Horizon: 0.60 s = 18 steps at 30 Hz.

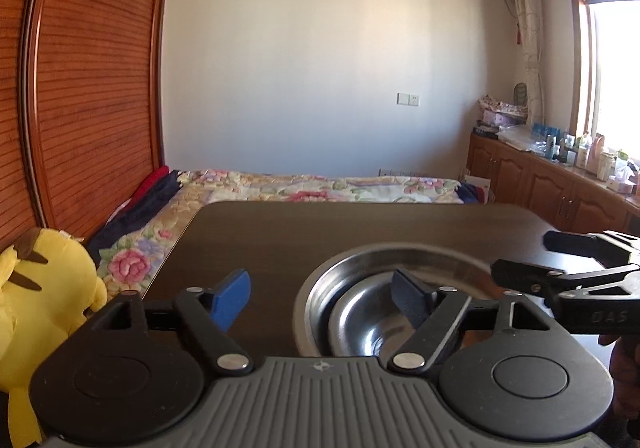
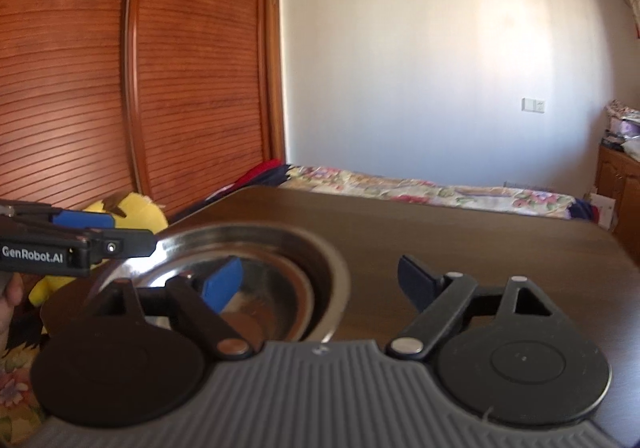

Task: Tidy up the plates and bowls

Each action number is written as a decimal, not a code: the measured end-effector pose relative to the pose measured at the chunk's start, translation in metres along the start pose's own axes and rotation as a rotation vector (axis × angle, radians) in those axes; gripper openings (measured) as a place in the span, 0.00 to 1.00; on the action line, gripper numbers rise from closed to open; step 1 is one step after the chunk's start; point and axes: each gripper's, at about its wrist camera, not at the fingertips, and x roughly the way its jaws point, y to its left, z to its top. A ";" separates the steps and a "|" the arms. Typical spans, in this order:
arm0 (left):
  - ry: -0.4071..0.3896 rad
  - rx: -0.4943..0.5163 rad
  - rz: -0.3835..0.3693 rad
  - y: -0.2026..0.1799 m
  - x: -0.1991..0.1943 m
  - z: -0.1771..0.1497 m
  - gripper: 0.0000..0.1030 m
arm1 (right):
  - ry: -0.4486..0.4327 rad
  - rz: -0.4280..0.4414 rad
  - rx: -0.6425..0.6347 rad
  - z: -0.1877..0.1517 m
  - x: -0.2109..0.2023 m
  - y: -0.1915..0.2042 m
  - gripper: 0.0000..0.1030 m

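Left wrist view: a yellow plush toy (image 1: 44, 296) is sitting far to the left of the jaws, off the tabletop (image 1: 280, 232) edge, beside the floral bed cover (image 1: 280, 183). The left gripper (image 1: 322, 298) is hovering with its jaws spread wide and released, nothing between them but bare dark tabletop. Its left blue pad is standing over bare wood; its right pad is overlapping the near left part of the steel bowls (image 1: 384, 288), a smaller bowl nested inside a larger one, resting on the tabletop just right of the jaw gap. Further right, the right gripper (image 1: 568, 268) is reaching in from the edge, its black fingers lying over the bowls' right rim; contact cannot be told. Right wrist view: the left gripper (image 2: 100, 236) is coming in from the left, level with the bowls' (image 2: 240, 260) left rim. The right gripper (image 2: 320, 282) is likewise released, jaws wide apart; its left blue pad is lying over the bowls' interior, the rim passing between the jaws, and its right pad is standing over bare tabletop (image 2: 480, 236).
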 end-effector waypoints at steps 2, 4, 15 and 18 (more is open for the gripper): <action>-0.012 0.009 -0.007 -0.006 -0.003 0.004 0.90 | -0.016 -0.020 0.009 0.005 -0.008 -0.005 0.93; -0.025 0.019 -0.009 -0.013 -0.005 0.007 0.97 | -0.032 -0.043 0.016 0.009 -0.017 -0.010 0.97; -0.058 0.059 0.012 -0.047 -0.019 0.023 1.00 | -0.077 -0.185 0.046 0.021 -0.054 -0.030 1.00; -0.043 0.058 -0.003 -0.053 -0.019 0.024 1.00 | -0.085 -0.214 0.059 0.023 -0.061 -0.035 1.00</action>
